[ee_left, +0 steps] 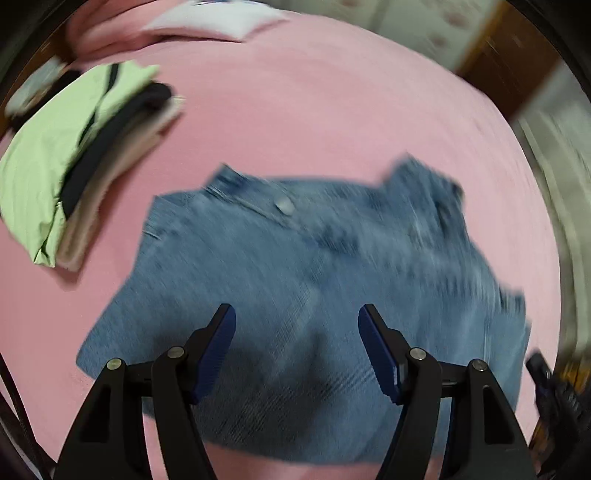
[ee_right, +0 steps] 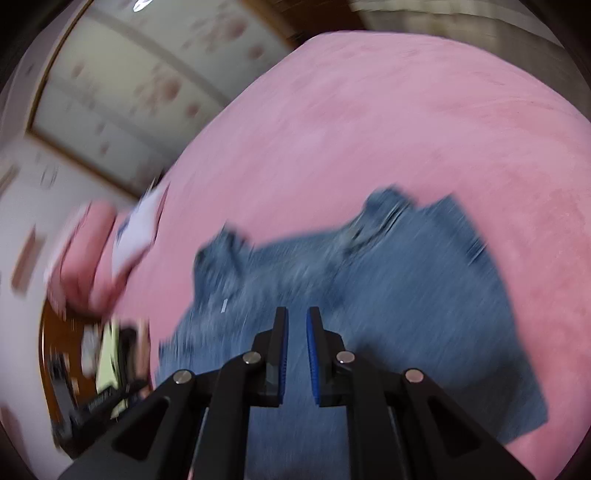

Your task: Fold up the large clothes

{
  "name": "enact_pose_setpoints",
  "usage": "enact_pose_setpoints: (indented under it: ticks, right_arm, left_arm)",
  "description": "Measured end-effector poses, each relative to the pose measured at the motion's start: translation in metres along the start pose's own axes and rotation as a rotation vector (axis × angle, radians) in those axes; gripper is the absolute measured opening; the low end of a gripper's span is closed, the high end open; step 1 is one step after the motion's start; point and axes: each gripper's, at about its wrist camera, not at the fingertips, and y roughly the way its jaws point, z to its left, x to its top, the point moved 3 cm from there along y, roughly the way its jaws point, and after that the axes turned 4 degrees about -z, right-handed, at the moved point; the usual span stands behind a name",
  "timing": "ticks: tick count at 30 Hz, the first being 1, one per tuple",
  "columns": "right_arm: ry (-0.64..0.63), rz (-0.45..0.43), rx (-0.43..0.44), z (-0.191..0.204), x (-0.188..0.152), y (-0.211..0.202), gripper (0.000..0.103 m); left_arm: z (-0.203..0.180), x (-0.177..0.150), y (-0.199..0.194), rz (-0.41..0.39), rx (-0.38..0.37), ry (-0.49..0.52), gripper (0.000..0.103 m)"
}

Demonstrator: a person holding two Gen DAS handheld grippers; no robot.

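A pair of blue jeans (ee_left: pixel 295 240) lies folded into a rough rectangle on the pink bed cover (ee_left: pixel 295 110), with its waistband and button on the far side. My left gripper (ee_left: pixel 296 310) hovers over the near half of the denim, jaws wide open with nothing between the blue pads. In the right wrist view the same jeans (ee_right: pixel 406 295) spread beneath my right gripper (ee_right: pixel 298 312). Its pads stand almost together with only a thin slit, and no cloth is pinched between them. Both views are motion-blurred.
A stack of folded clothes (ee_left: pixel 74 155), light green on top, sits on the bed to the left of the jeans. A white pillow (ee_left: pixel 207 22) lies at the far end. Beyond the bed (ee_right: pixel 369 129) stand floral sliding panels (ee_right: pixel 129 92) and wooden furniture (ee_right: pixel 51 362).
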Motion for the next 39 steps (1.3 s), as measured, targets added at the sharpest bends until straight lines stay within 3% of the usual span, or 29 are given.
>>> enact_pose_setpoints:
  ticks: [4, 9, 11, 13, 14, 18, 24, 32, 36, 39]
  right_arm:
    - [-0.109, 0.102, 0.074, 0.029, -0.045, 0.001, 0.01]
    - [-0.253, 0.21, 0.115, 0.053, -0.107, 0.007, 0.01]
    - [-0.27, 0.242, 0.13, 0.055, -0.126, 0.009, 0.009]
    - [-0.29, 0.258, 0.149, 0.053, -0.139, 0.008, 0.008]
    - [-0.301, 0.257, 0.15, 0.053, -0.143, 0.009, 0.003]
    - [-0.261, 0.245, 0.2, 0.043, -0.157, 0.023, 0.0]
    - [-0.27, 0.241, 0.241, 0.039, -0.162, 0.041, 0.0]
    - [-0.3, 0.238, 0.21, 0.031, -0.145, 0.06, 0.0]
    - [-0.167, 0.236, 0.234, -0.004, -0.125, 0.06, 0.0]
    - [-0.145, 0.168, 0.164, -0.034, -0.107, 0.043, 0.0]
  left_arm:
    - [-0.023, -0.037, -0.003, 0.076, -0.035, 0.11, 0.066]
    - [-0.035, -0.091, -0.002, 0.164, -0.062, 0.19, 0.037]
    - [-0.036, -0.106, -0.001, 0.183, -0.067, 0.207, 0.03]
    - [-0.036, -0.119, -0.001, 0.201, -0.086, 0.218, 0.017]
    - [-0.036, -0.124, 0.0, 0.203, -0.091, 0.219, 0.014]
    - [-0.039, -0.137, 0.009, 0.214, -0.141, 0.223, 0.008]
    - [-0.051, -0.147, 0.018, 0.222, -0.25, 0.246, 0.008]
    - [-0.056, -0.147, 0.04, 0.229, -0.22, 0.218, 0.007]
    - [-0.043, -0.144, 0.036, 0.215, -0.196, 0.176, 0.004]
    - [-0.032, -0.141, 0.033, 0.21, -0.201, 0.149, 0.001]
